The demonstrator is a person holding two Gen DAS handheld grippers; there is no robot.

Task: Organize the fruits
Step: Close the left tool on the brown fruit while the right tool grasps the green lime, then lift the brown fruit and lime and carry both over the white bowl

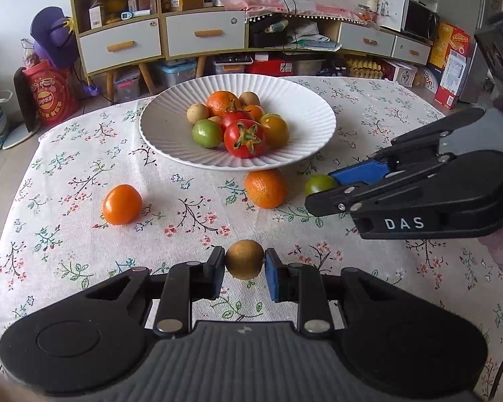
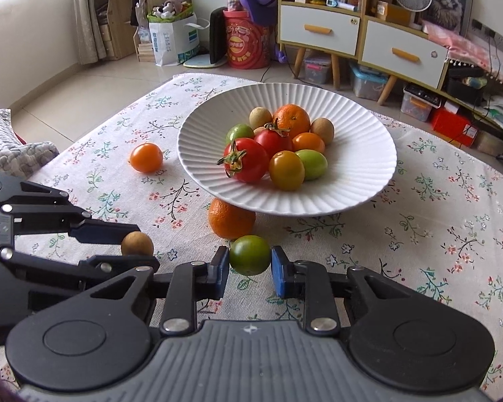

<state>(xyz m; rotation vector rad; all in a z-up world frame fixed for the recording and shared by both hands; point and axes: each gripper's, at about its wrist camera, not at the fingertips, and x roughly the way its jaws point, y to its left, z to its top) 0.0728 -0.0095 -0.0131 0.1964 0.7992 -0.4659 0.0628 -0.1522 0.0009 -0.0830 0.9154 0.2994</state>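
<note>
A white ribbed plate [image 1: 305, 100] [image 2: 362, 181] on the flowered cloth holds several fruits: red tomatoes, an orange, green and orange tomatoes, brown longans. My left gripper [image 1: 244, 263] is shut on a brown longan [image 1: 244, 258], also seen in the right wrist view [image 2: 136, 243]. My right gripper [image 2: 249, 261] is shut on a green tomato [image 2: 250, 254], partly hidden in the left wrist view [image 1: 318, 183]. A mandarin orange [image 1: 266, 188] [image 2: 230, 218] lies against the plate's near rim. An orange tomato [image 1: 121, 204] [image 2: 146, 157] lies alone to the left.
The table edge [image 2: 157, 87] runs behind the plate, with floor beyond. Cabinets with drawers [image 1: 204, 37], storage boxes and a red drum [image 2: 246, 43] stand behind the table. A grey cushion [image 2: 13, 154] sits at the table's left side.
</note>
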